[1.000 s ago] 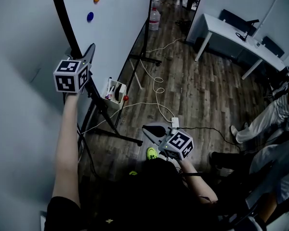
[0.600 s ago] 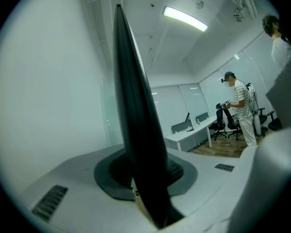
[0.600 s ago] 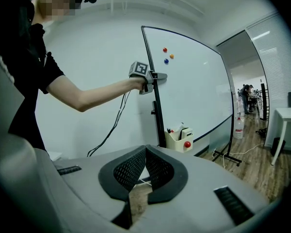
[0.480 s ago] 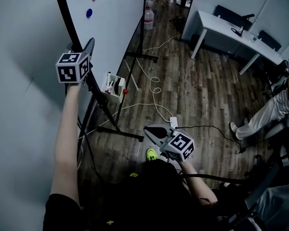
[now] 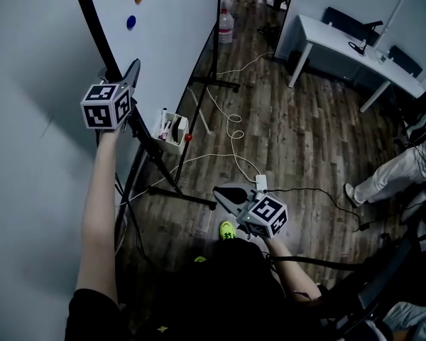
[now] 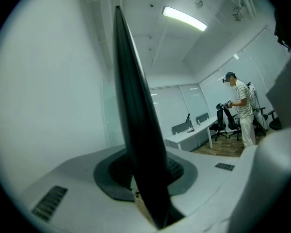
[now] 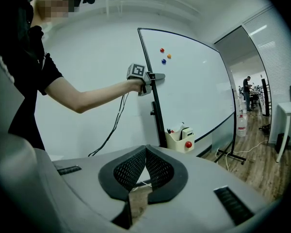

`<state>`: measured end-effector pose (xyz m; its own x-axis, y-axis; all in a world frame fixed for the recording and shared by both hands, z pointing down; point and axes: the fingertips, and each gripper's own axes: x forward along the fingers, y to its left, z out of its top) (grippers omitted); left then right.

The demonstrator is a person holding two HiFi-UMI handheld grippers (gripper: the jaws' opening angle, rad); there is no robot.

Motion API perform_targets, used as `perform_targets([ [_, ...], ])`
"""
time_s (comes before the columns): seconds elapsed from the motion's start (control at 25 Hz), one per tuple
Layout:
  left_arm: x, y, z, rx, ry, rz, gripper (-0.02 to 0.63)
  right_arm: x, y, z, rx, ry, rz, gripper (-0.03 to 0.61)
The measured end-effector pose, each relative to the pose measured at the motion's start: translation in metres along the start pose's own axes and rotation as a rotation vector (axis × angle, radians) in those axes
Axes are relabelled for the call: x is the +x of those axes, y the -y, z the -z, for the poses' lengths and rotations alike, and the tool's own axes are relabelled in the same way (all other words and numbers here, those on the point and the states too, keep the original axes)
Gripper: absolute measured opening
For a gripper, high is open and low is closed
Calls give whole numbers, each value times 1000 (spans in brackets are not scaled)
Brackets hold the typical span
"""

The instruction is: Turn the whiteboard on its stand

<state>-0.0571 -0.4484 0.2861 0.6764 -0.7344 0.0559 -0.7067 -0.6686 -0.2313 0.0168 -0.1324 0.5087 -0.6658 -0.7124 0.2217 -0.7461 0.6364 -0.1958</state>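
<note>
- Underfoot, a dark wood-plank floor point(image 5: 291, 141) runs through an office room with pale walls and a ceiling strip light point(image 6: 184, 18).
- At the left, the whiteboard point(image 5: 170, 27) stands upright on its black stand point(image 5: 177, 194), whose feet rest on the floor.
- The left gripper point(image 5: 126, 77) is raised, its fingers closed on the whiteboard's black edge frame point(image 6: 136, 130).
- The right gripper point(image 7: 145, 154) hangs low near the person's body, fingers pressed together with nothing between them.
- Three magnets point(image 5: 131, 22) sit high on the whiteboard; a marker holder point(image 5: 172, 130) hangs at its lower edge.
- A white cable point(image 5: 231, 130) snakes across the floor to a power strip point(image 5: 260, 183).
- A water bottle point(image 5: 226, 27) stands beyond the stand.
- A white bench point(image 5: 348, 52) lines the far wall; a seated person point(image 5: 397, 172) is at the right.
</note>
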Motion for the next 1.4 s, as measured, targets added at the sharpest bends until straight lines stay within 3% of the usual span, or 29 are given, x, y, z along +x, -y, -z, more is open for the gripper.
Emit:
perform_targets([
  [0.36,2,1,3,25,5,2,107,2,28,1,19,-2,-38,20],
  [0.6,0,-2,9,103,-30,-51,98,15,52,-6,-9,-11,-92,20],
  [0.76,-1,-3,9,22,-16,-45,91,18,71,-14,-29,-21,-130,20],
  [1.12,-2,-3,7,23,-13,-82,89,36,120,-53,-120,0,-202,20],
  [1.4,-2,-4,11,13,-1,-100,86,48,137,-57,-127,8,-249,20],
])
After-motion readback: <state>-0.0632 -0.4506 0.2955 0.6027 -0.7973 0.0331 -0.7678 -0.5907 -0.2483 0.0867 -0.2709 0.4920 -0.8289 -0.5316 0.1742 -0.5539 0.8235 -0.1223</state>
